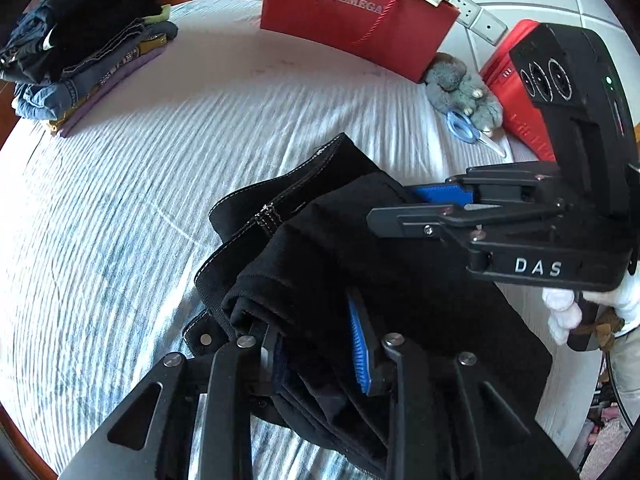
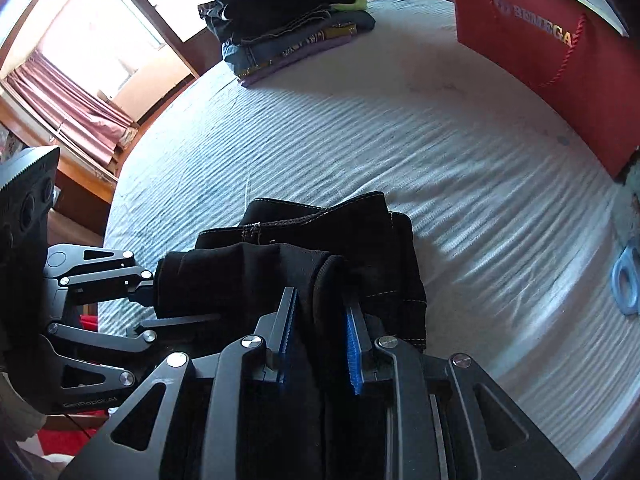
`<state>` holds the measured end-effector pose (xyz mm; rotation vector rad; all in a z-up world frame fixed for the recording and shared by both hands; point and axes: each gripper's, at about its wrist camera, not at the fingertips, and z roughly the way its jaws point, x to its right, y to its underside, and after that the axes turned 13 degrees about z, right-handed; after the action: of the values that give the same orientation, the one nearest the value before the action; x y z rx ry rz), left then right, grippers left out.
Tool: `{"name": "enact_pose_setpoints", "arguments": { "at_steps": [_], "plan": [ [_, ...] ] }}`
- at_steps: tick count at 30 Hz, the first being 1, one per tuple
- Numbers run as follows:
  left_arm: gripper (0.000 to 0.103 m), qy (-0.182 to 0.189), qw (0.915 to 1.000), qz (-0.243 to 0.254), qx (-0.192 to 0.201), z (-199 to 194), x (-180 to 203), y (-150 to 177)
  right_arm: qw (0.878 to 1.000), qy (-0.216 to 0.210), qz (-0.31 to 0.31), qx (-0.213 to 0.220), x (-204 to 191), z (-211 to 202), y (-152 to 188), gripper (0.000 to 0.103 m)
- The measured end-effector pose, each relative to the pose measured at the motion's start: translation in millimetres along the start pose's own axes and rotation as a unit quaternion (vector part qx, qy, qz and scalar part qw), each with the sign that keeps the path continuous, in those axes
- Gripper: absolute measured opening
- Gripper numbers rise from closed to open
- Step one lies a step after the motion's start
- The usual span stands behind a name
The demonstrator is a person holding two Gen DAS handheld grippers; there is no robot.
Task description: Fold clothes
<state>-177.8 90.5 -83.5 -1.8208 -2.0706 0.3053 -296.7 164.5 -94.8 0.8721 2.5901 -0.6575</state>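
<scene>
Striped bed sheet (image 1: 120, 208) lying under both tongs. Left tongs (image 1: 316, 344) and right tongs (image 2: 320, 328) clenching folded black trousers (image 1: 320, 232) between them; mid-fold, likely next carrying toward the stack (image 1: 84, 48) ahead.

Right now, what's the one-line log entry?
fold | both tongs shut on black garment | left tongs | right tongs | bed

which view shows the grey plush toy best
The left wrist view. The grey plush toy lies there in full, against the red bag and beside the blue scissors. The right wrist view shows at most a blurred grey sliver at its right edge, under the bag.
</scene>
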Motion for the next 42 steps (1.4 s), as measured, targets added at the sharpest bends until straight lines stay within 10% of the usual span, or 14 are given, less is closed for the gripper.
{"name": "enact_pose_setpoints", "arguments": {
  "at_steps": [2, 5, 12, 20, 35, 42],
  "plan": [
    [0.065, -0.002, 0.9998, 0.013, 0.013, -22.5, 8.2, 2.0, 0.999, 0.011, 0.011, 0.031, 1.4, -30.8, 4.1, 0.042],
    [0.076, -0.038, 0.9982, 0.030, 0.035, -56.4, 20.6, 10.6, 0.997, -0.003, 0.043, 0.070, 9.9, -89.0, 19.2, 0.048],
    [0.076, -0.104, 0.9929, 0.046, 0.032, -82.9, 24.3, 37.3, 0.992, -0.011, 0.060, 0.112, 0.0, -162.9, 116.7, 0.060],
    [0.076, -0.093, 0.9857, 0.136, 0.037, -66.1, 22.1, 30.8, 0.972, 0.010, 0.206, 0.113, 2.8, -141.2, 214.1, 0.069],
    [0.077, -0.007, 0.9550, 0.296, -0.013, 7.1, -29.8, 24.2, 0.826, 0.080, 0.510, 0.227, -59.5, -90.2, 302.3, 0.082],
    [0.078, 0.046, 0.9637, 0.263, 0.000, -20.7, -64.3, 13.1, 0.799, 0.101, 0.545, 0.233, -60.7, -74.5, 306.7, 0.082]
  ]
}}
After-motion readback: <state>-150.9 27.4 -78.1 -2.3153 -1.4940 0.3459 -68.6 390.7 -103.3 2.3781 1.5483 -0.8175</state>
